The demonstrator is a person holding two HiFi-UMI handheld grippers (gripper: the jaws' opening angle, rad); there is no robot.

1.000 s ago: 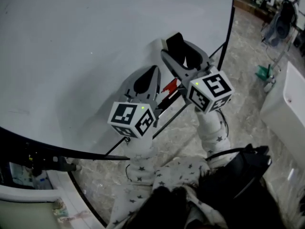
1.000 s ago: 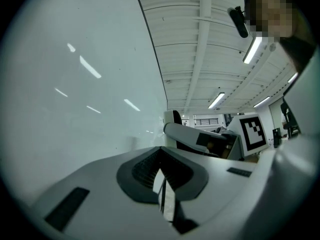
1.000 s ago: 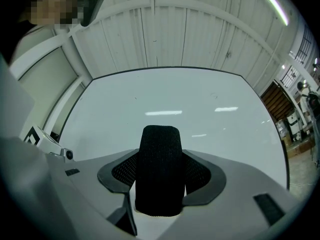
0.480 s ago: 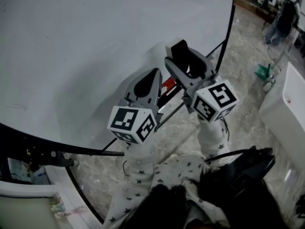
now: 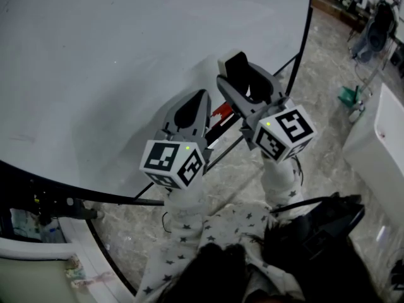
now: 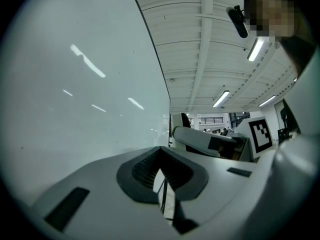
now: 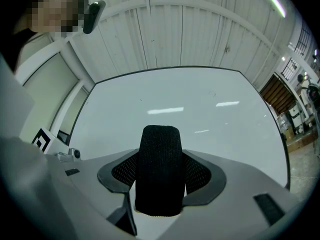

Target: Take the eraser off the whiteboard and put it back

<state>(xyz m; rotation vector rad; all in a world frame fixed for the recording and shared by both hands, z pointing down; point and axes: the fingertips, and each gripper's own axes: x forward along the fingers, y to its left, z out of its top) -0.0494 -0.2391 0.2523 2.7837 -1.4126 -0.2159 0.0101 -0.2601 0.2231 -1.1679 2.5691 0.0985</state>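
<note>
A black felt eraser (image 7: 160, 169) stands upright between the jaws of my right gripper (image 7: 161, 186), which is shut on it. In the head view the eraser (image 5: 238, 69) and the right gripper (image 5: 245, 84) sit close in front of the whiteboard (image 5: 126, 55), near its lower right part; whether the eraser touches the board I cannot tell. My left gripper (image 5: 193, 106) is just to the left and lower. Its jaws are together with nothing between them, also in its own view (image 6: 162, 186). From there the right gripper (image 6: 205, 141) shows to the right.
A small red thing (image 5: 222, 113) lies by the board's lower rail between the two grippers. The board's black frame (image 5: 305, 36) runs down the right. On the marble floor are a green object (image 5: 348, 95) and a white cabinet (image 5: 379, 137). The person's starred sleeves (image 5: 189, 232) fill the bottom.
My right gripper has shifted slightly to the right with the eraser still in it. The left gripper has stayed about where it was.
</note>
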